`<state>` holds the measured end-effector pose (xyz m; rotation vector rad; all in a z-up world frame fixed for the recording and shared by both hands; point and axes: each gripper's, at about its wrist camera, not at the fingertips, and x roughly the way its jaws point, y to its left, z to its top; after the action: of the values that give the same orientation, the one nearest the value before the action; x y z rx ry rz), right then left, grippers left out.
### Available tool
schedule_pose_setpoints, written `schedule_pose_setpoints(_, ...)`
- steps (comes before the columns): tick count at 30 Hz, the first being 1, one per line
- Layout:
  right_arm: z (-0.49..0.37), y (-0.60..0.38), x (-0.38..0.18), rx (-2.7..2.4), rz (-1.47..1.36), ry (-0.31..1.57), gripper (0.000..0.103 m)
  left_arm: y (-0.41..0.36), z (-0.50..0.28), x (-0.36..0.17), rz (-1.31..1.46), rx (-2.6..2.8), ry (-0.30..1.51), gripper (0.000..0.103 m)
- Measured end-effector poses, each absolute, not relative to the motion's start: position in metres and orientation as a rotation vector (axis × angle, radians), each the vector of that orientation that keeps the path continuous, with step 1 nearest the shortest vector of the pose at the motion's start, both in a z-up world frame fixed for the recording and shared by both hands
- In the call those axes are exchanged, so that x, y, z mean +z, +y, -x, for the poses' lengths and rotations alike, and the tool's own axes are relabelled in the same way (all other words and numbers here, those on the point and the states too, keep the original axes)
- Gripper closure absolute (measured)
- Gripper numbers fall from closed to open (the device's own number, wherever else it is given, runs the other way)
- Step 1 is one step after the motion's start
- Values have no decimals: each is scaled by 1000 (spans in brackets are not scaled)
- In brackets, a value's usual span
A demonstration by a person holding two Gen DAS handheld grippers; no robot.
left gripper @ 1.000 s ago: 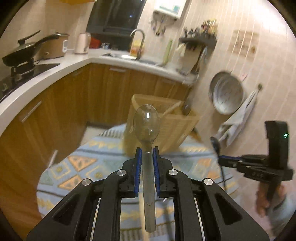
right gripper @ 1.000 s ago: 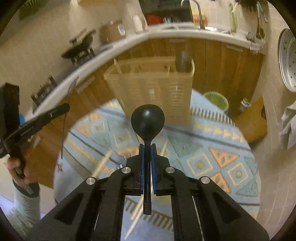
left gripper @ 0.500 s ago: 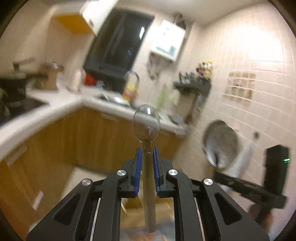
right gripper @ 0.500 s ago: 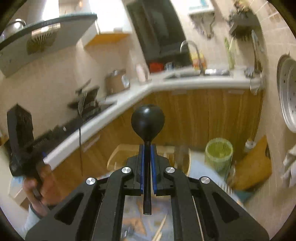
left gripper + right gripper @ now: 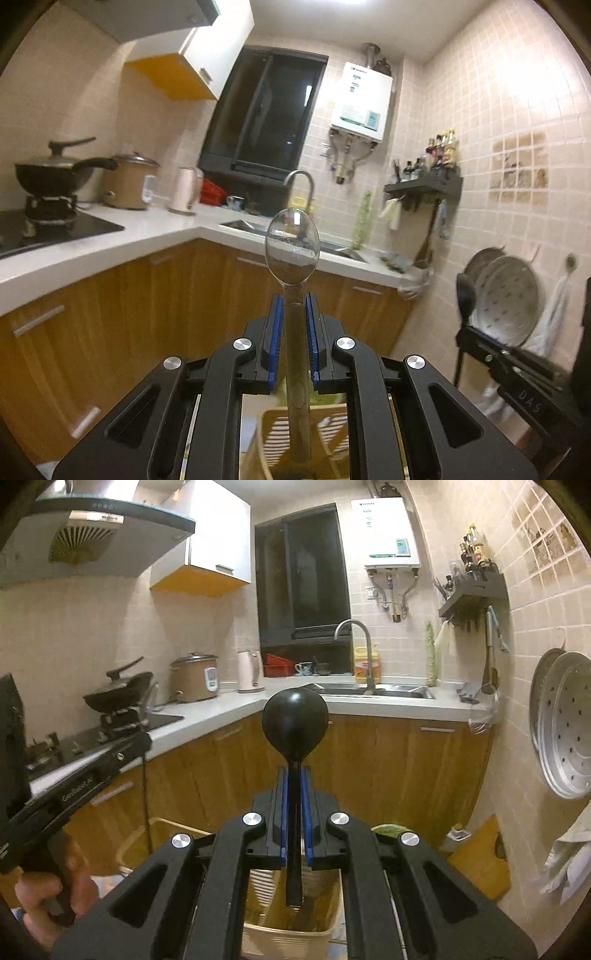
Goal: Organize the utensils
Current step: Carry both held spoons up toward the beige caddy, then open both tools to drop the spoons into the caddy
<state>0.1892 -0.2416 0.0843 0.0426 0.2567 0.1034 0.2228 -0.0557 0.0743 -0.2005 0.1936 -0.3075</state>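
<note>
1. Left gripper (image 5: 293,295): fingers closed on the handle of a clear plastic spoon (image 5: 291,247). Bowl sticks up past the fingertips, handle runs back down between the blue pads (image 5: 276,332).
2. Right gripper (image 5: 294,771): fingers clamped on the handle of a black spoon (image 5: 294,725). Round bowl above the tips, handle end hangs free below the pads.
3. Both grippers are raised and looking level across the kitchen, each spoon upright in its grip.
4. Wicker basket (image 5: 325,428) sits low in both views, directly under the grippers; in the right wrist view its rim (image 5: 288,936) shows under the black spoon's handle. Contents are dark; can't tell what is inside.
5. Cross-views: the right gripper with the black spoon shows at the right edge of the left wrist view; the left gripper body shows at the left edge of the right wrist view, held by the left hand (image 5: 48,890).
6. Background: L-shaped white worktop (image 5: 155,229) over wooden cabinets, wok (image 5: 55,177) on the stove, rice cooker (image 5: 129,182), kettle (image 5: 184,192), sink with faucet (image 5: 358,642), wall shelf (image 5: 476,590) with bottles, perforated metal tray (image 5: 565,723) hanging on the tiled wall.
7. Green round bin (image 5: 388,829) partly hidden behind the right gripper body.
</note>
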Motion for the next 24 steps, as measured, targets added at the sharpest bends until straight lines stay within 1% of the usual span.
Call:
schedule_pose_setpoints(8,-191,-253,55,133,-107,292,98,-74,-212,53,75,-233,168,92)
schedule_pose_setpoints(13,-180,-247,44,149,-100,290,98,-69,-201,47,93,-249,185,91)
schedule_pose_setpoints(16,-169,-247,42,163,-87,322,97,-66,-194,48,91,-255,194,91)
schedule_pose_setpoints(18,-158,-251,43,173,-82,349,94,-59,-184,50,91,-264,202,83)
schedule_pose_setpoints(20,-146,-254,44,172,-82,356,86,-48,-171,54,98,-271,201,70)
schedule_pose_setpoints(22,-132,-260,48,167,-88,366,83,-39,-158,58,100,-279,207,69)
schedule_pose_setpoints(24,-114,-267,55,163,-108,368,82,-29,-145,65,109,-288,215,69)
